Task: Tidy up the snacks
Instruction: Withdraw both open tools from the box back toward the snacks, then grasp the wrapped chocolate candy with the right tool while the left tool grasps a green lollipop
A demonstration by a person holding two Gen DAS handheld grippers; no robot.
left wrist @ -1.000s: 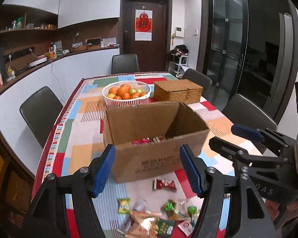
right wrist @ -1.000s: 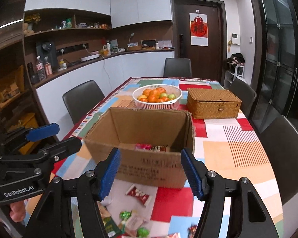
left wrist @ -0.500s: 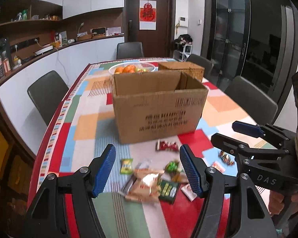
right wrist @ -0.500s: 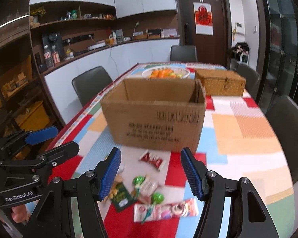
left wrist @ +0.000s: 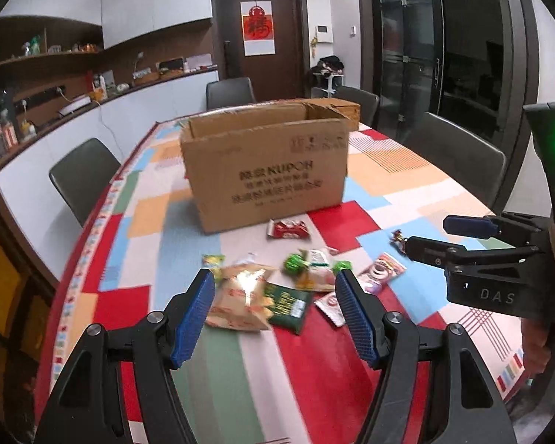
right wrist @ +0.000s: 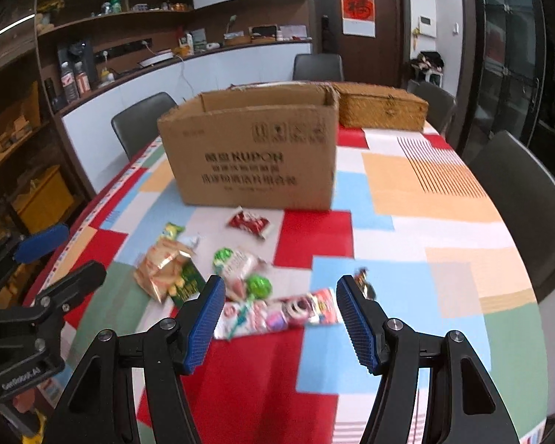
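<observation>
An open cardboard box (left wrist: 266, 170) (right wrist: 253, 155) stands on the table. Several loose snack packets lie in front of it: a red packet (left wrist: 288, 230) (right wrist: 248, 222), a tan chip bag (left wrist: 240, 296) (right wrist: 162, 264), a dark green packet (left wrist: 286, 301), green candies (right wrist: 257, 285) and a long pink-white packet (right wrist: 277, 312). My left gripper (left wrist: 275, 318) is open and empty above the chip bag and green packet. My right gripper (right wrist: 279, 323) is open and empty above the pink-white packet. Each gripper shows at the side of the other's view.
The table has a colourful patchwork cloth (right wrist: 407, 192). A wicker basket (right wrist: 383, 109) sits behind the box on the right. Dark chairs (left wrist: 81, 177) (right wrist: 518, 192) stand around the table. A counter and shelves run along the left wall.
Both grippers have moved down and back from over the box to the loose snacks in front of it. The box's inside and the fruit basket have gone out of sight.
</observation>
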